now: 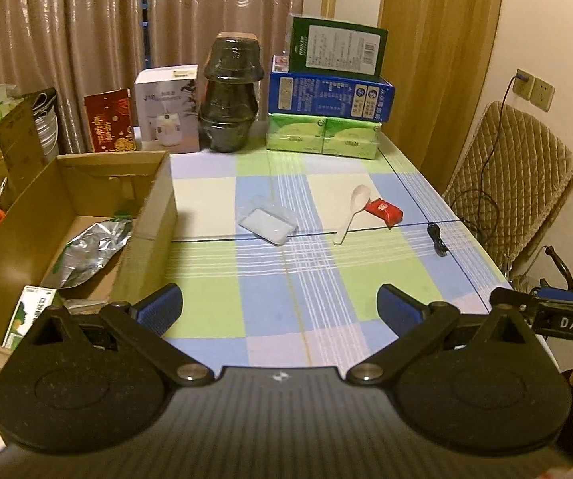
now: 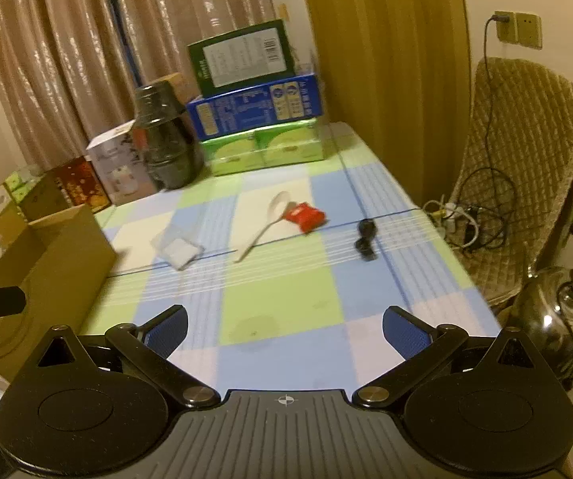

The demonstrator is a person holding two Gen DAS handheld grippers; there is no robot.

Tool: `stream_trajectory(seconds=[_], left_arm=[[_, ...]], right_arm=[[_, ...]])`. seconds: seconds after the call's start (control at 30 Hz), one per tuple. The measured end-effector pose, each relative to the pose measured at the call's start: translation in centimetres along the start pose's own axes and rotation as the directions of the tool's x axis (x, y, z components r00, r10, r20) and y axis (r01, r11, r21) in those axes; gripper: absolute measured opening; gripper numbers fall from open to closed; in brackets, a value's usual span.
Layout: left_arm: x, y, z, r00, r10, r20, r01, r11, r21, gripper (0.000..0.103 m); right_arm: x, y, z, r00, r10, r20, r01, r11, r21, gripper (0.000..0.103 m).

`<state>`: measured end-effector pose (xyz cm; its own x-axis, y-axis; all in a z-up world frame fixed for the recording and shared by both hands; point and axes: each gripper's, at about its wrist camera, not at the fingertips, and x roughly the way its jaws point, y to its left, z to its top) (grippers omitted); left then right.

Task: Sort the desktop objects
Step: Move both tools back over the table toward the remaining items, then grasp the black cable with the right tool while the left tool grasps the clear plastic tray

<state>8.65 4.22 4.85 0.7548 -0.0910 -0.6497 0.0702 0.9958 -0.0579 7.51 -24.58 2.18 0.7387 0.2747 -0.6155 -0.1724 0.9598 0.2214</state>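
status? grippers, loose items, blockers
Left gripper, right gripper: open, empty. Clear case, spoon, red packet, black cable loose on table. Cardboard box left. Nothing blocking.

Beige pleated curtains [image 1: 86, 40], wooden wardrobe panel [image 1: 438, 40], quilted chair [image 1: 514, 183], wall sockets [image 1: 534, 88], checked tablecloth [image 1: 286, 279], warm dim light

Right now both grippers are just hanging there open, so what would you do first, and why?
Probably reach the right gripper forward to the small red packet. Both grippers are open and hold nothing, and the packet lies loose on the checked tablecloth, touching the white plastic spoon. The open cardboard box on the left already holds a silver foil bag.
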Motion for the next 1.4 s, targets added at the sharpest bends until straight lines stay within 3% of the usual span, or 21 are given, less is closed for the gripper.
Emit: stream_trajectory(seconds=[0.43, 0.97, 1.4], left_arm=[[6.8, -1.3, 0.9, 0.999, 0.009, -0.045, -0.010, 1.000, -0.007, 0.102], [18.9, -0.1, 2.4, 0.996, 0.062, -0.058, -0.060, 0.997, 0.039, 0.102], [26.2, 0.7, 1.8, 0.997, 0.055, -0.063, -0.053, 0.998, 0.028, 0.102]], right_arm=[[3.9, -3.4, 1.7, 0.998, -0.066, 0.004, 0.066, 0.998, -0.010, 0.101], [14.7, -5.6, 5.1, 0.994, -0.111, 0.011, 0.111, 0.989, -0.094, 0.100], [23.5, -7.1, 5.5, 0.987, -0.154, -0.044, 0.146, 0.979, -0.145, 0.058]])
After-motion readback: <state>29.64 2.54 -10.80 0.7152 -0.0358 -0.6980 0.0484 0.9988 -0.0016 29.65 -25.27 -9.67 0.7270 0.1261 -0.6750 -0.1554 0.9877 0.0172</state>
